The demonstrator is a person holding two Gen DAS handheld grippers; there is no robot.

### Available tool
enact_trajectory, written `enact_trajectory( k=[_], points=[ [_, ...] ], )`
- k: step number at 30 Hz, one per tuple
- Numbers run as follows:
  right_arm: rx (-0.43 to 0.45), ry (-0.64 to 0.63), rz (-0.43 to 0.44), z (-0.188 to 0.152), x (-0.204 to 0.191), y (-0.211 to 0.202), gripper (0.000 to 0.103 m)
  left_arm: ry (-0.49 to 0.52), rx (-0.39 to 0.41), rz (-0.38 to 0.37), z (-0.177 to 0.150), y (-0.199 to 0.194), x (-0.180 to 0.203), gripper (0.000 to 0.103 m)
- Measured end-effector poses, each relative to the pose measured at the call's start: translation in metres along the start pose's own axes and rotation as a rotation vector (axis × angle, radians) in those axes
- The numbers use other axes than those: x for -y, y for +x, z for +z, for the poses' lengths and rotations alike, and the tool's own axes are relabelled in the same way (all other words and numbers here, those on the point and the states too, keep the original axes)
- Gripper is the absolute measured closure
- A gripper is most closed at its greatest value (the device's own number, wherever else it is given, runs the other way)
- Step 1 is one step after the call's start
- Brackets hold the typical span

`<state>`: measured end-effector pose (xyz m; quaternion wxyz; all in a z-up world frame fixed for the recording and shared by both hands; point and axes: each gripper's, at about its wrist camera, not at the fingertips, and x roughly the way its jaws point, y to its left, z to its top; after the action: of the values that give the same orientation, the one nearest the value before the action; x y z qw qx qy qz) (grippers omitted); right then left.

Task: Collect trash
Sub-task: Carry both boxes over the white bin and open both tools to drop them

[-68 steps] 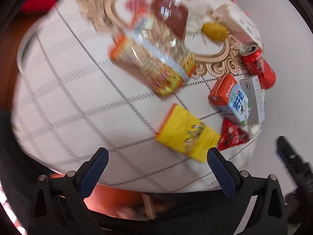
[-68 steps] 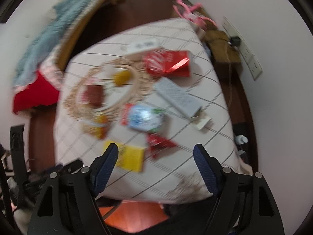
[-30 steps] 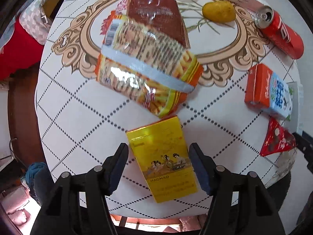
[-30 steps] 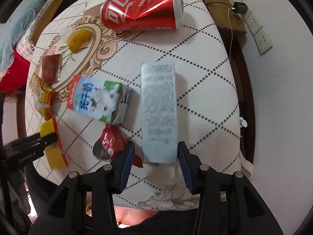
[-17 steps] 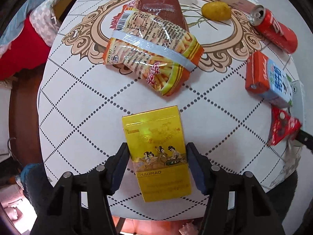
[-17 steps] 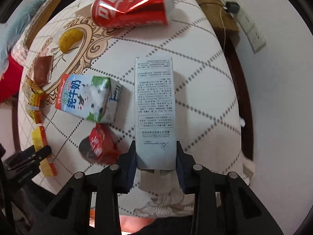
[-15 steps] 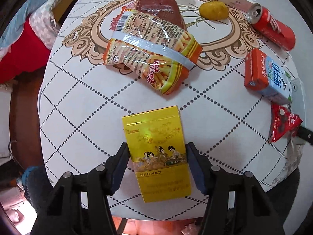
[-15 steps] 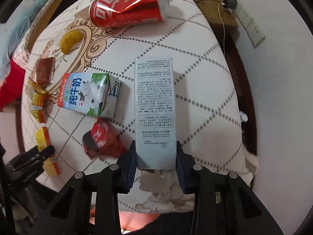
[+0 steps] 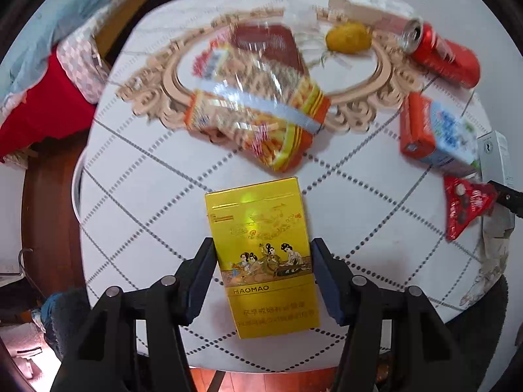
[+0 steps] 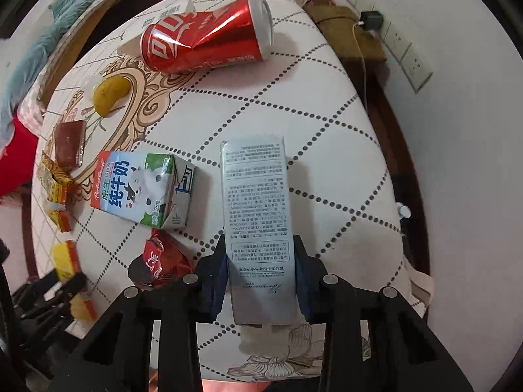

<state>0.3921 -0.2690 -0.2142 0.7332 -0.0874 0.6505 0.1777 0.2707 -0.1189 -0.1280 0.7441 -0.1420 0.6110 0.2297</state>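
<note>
Since a second ago both claws closed — left claw pinching yellow box, right claw grey carton.

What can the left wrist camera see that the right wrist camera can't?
Only the left wrist view shows the front of the yellow HAOMAO box clamped in the left gripper, and the whole orange snack bag.

Only the right wrist view shows the grey printed box clamped in the right gripper, and the wall sockets.

Both show the red can, milk carton, red wrapper and yellow fruit.
</note>
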Motion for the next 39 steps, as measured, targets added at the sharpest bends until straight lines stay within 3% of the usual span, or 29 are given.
enact_trajectory(
  k=[5, 12, 14, 21, 26, 31, 36, 39],
  points=[
    [0.128, -0.049, -0.047, -0.005, -0.015, -0.035, 0.066, 0.027, 0.171, 0.015, -0.005, -0.066, -0.011, 0.048],
    [0.283, -0.053, 0.065, -0.001, -0.042, -0.111, 0.066, 0.006, 0.375, 0.001, -0.001, -0.145, -0.073, 0.048],
    [0.316, -0.066, 0.108, -0.002, -0.055, -0.130, 0.066, -0.009, 0.403, -0.012, 0.010, -0.117, -0.105, 0.048],
    [0.336, -0.182, 0.278, -0.006, -0.148, -0.167, 0.066, -0.097, 0.477, -0.010, 0.021, -0.112, -0.194, 0.048],
    [0.281, -0.288, 0.376, -0.009, -0.252, -0.148, 0.066, -0.182, 0.467, 0.023, 0.021, -0.090, -0.268, 0.048],
    [0.177, -0.372, 0.449, -0.013, -0.358, -0.099, 0.066, -0.305, 0.374, 0.048, 0.015, -0.035, -0.367, 0.048],
    [0.040, -0.457, 0.460, -0.020, -0.463, -0.026, 0.066, -0.407, 0.260, 0.022, 0.009, 0.035, -0.446, 0.048],
    [-0.019, -0.478, 0.446, -0.020, -0.503, 0.012, 0.066, -0.448, 0.203, -0.020, 0.012, 0.072, -0.479, 0.048]
  ],
)
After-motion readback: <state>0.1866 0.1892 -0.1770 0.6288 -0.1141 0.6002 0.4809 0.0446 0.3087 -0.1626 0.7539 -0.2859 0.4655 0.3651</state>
